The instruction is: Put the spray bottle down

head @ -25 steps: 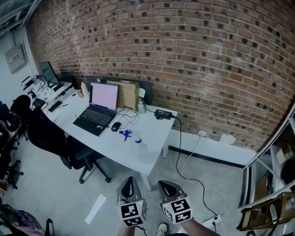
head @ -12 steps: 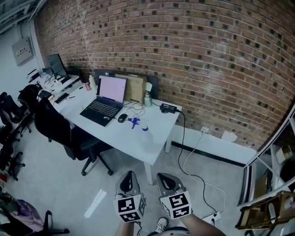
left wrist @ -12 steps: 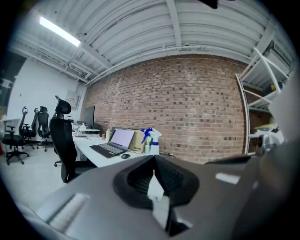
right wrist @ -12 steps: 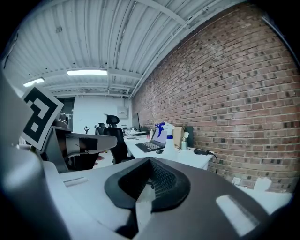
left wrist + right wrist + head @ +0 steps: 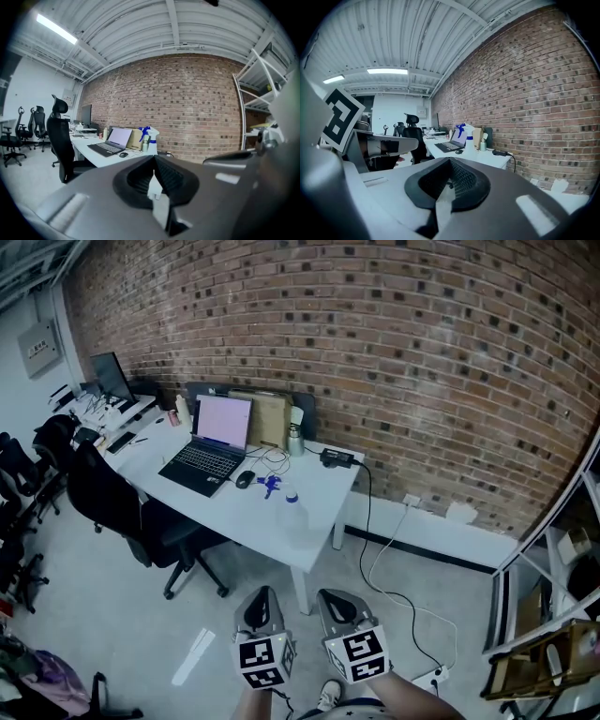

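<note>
The spray bottle [image 5: 291,509] has a clear body and a blue trigger. It stands upright on the white desk [image 5: 281,535], to the right of the laptop, well ahead of both grippers. It also shows in the left gripper view as the spray bottle [image 5: 149,138] and in the right gripper view as the spray bottle [image 5: 468,136]. My left gripper [image 5: 262,596] and right gripper [image 5: 335,600] hang side by side over the floor, short of the desk. Each is shut with nothing in it, as the left gripper [image 5: 154,174] and right gripper [image 5: 448,180] show in their own views.
An open laptop [image 5: 208,451], a mouse [image 5: 246,479], a steel bottle [image 5: 294,440] and a power brick [image 5: 336,458] with a trailing cable share the desk. A black office chair [image 5: 122,512] stands at its left. Metal shelving [image 5: 553,615] is at the right, and a brick wall behind.
The head view has shifted, so the desk now sits a little higher and further right in the picture. Both grippers stay shut and side by side at the bottom edge.
</note>
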Demonstrator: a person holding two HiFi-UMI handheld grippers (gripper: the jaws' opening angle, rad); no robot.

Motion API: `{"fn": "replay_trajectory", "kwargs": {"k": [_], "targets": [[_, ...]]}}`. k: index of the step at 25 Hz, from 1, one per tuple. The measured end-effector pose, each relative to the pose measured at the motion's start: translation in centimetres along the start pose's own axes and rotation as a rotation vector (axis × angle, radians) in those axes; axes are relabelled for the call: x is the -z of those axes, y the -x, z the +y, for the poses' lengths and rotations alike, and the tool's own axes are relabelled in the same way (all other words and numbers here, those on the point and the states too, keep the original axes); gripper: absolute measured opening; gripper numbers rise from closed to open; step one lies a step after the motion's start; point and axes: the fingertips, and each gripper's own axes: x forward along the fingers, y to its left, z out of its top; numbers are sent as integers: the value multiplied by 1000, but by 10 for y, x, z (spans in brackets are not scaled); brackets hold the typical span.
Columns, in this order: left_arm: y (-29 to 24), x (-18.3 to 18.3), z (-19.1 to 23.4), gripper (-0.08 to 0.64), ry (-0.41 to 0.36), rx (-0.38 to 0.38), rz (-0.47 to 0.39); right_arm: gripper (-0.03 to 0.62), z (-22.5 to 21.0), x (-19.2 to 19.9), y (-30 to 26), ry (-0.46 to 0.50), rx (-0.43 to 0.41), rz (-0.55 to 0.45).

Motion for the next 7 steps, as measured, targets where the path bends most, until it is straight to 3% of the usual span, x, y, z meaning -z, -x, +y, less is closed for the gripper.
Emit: {"fn": "replay_trajectory", "kwargs": {"k": [7], "targets": [[-1,-4,2,8,-6,1,-2,-2,-1,-6,-3,9,5,-5]]}}
